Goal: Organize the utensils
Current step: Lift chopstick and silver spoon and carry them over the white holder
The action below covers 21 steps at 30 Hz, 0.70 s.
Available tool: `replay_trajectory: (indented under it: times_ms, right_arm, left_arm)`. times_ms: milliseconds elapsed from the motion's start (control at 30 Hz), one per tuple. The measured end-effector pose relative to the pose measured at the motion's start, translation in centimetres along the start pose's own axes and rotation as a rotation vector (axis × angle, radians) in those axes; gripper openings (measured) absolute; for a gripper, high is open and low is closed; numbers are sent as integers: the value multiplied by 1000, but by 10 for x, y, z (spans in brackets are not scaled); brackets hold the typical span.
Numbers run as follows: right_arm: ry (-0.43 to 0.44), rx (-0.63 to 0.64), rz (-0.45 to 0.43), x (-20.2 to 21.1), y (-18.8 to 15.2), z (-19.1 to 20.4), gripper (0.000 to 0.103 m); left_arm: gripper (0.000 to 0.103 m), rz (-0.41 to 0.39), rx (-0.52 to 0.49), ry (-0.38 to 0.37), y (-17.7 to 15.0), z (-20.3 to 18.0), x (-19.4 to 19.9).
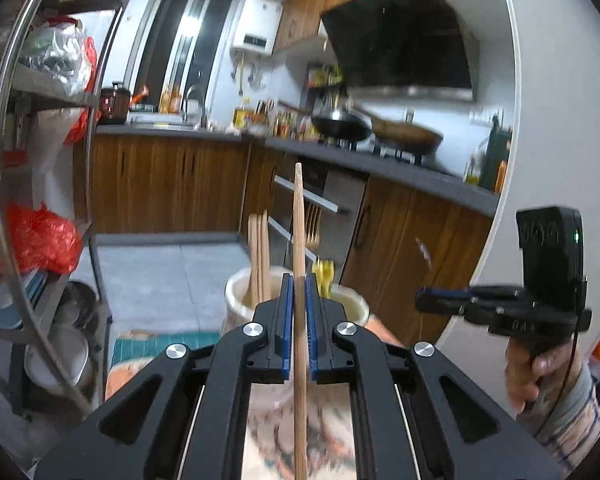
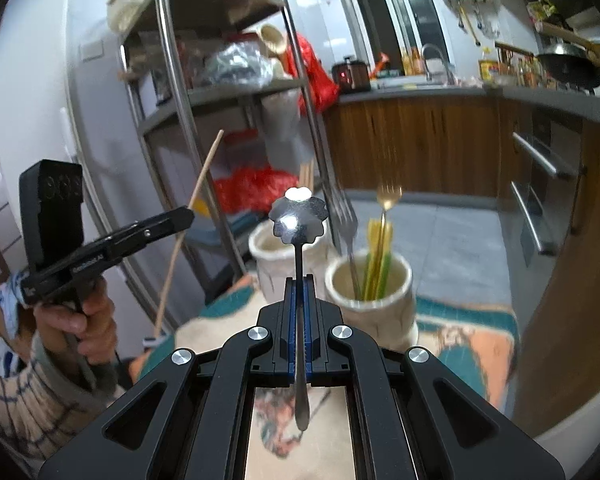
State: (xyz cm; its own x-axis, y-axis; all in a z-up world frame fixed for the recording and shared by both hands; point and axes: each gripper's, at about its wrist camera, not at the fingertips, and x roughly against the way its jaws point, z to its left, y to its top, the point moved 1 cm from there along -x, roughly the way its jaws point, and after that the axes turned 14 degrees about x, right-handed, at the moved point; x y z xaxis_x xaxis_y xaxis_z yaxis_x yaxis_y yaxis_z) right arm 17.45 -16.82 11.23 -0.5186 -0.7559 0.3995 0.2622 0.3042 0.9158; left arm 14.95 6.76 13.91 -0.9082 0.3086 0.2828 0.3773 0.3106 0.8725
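My left claw (image 1: 299, 300) pinches a chopstick (image 1: 299, 240), light, stiff, smooth wood, gripped mid-shaft, tip toward 12. My right claw (image 2: 300, 296) pinches a thin metal spoon (image 2: 298, 220), slippery, at the handle. The left cup (image 2: 278, 256), at 11 of the spoon, holds chopsticks; the right cup (image 2: 374, 292), at 2, holds forks.

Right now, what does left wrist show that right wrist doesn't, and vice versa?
Left wrist only: the range hood, and close up, its own fingers shut on a wooden chopstick.

Right wrist only: the right gripper shut on a flower-headed metal spoon, a silver fork in the nearer holder, and the refrigerator.

Both: two cream utensil holders, the metal shelf rack, the sink counter, woks on the stove, and the opposite gripper held in a hand.
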Motion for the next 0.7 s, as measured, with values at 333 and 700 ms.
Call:
replay_trajectory:
  times_ms: [333, 700]
  right_arm:
    - [-17, 25, -86, -2, 20, -4, 4]
    - [-116, 2, -186, -7, 47, -21, 4]
  left_arm:
    - [6, -116, 29, -77, 18, -2, -23]
    - [6, -305, 90, -57, 39, 11, -34]
